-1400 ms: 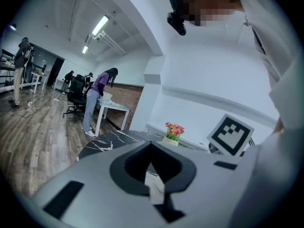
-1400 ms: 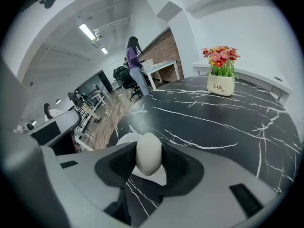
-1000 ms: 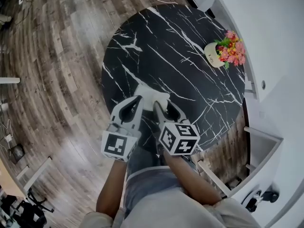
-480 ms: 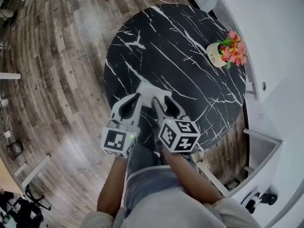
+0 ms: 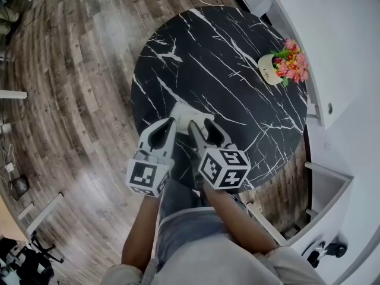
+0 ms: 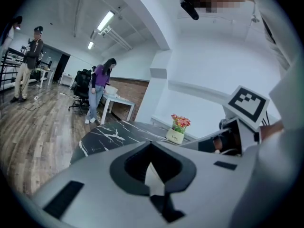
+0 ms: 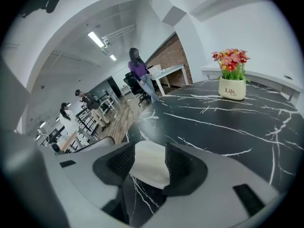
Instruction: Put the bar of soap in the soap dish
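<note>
Apparently the release step: the bar of soap (image 7: 151, 167) is being let go near the front edge of the bench (image 7: 228, 127).
The jaws of the right gripper (image 7: 149, 150) are opening wide, and the soap, pale, matt and rounded, is seen lying between them on the glossy black, white-veined marble. The soap dish cannot be told apart from it. The jaws of the left gripper (image 6: 151, 145) are closed on nothing. Next, a straight withdrawal is judged to be needed, without nudging the bar.

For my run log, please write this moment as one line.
right gripper: jaws opening, white soap between them | left gripper: shut, tip at soap's edge | surface: black marble table
</note>
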Tool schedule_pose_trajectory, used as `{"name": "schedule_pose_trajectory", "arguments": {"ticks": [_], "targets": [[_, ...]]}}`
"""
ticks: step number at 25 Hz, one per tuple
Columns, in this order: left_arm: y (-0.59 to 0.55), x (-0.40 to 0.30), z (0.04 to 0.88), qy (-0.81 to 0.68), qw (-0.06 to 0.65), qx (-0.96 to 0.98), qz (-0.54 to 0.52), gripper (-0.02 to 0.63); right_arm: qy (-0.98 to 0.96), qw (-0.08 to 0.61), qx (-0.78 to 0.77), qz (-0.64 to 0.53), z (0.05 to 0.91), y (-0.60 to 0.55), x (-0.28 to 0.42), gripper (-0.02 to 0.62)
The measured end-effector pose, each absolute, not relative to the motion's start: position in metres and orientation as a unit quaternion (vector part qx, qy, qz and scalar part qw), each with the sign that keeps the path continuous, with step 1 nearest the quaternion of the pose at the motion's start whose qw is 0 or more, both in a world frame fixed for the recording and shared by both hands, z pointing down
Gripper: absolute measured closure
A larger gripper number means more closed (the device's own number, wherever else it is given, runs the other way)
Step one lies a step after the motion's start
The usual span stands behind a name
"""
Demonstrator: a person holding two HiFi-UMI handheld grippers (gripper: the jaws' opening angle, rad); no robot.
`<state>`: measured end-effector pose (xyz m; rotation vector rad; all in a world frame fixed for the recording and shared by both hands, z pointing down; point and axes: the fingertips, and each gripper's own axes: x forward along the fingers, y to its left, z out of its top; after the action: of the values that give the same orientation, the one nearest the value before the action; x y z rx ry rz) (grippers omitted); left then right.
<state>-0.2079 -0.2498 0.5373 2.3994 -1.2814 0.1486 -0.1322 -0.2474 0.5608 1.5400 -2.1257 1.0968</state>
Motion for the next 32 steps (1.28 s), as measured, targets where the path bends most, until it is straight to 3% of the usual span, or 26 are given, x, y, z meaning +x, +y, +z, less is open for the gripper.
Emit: {"name": "schedule_pose_trajectory", "arguments": {"ticks": [2, 6, 9, 17, 32], "targets": [[-0.249, -0.208, 0.535, -0.460, 0.207, 0.862, 0.052, 0.603, -0.741, 0.144, 0.535, 0.378, 0.558, -0.247, -0.129, 0.400], [-0.248, -0.206, 0.523, -0.460, 0.203, 0.863, 0.043, 0.603, -0.760, 0.123, 0.523, 0.365, 0.545, -0.246, -0.127, 0.506], [-0.246, -0.203, 0.510, -0.461, 0.201, 0.864, 0.037, 0.603, -0.785, 0.111, 0.514, 0.328, 0.524, -0.245, -0.126, 0.546], [-0.231, -0.181, 0.461, -0.451, 0.177, 0.874, 0.030, 0.603, -0.846, 0.088, 0.488, 0.197, 0.451, -0.236, -0.122, 0.573], [-0.208, -0.125, 0.357, -0.413, 0.108, 0.904, 0.012, 0.603, -0.878, 0.042, 0.467, 0.096, 0.347, -0.207, -0.074, 0.581]]}}
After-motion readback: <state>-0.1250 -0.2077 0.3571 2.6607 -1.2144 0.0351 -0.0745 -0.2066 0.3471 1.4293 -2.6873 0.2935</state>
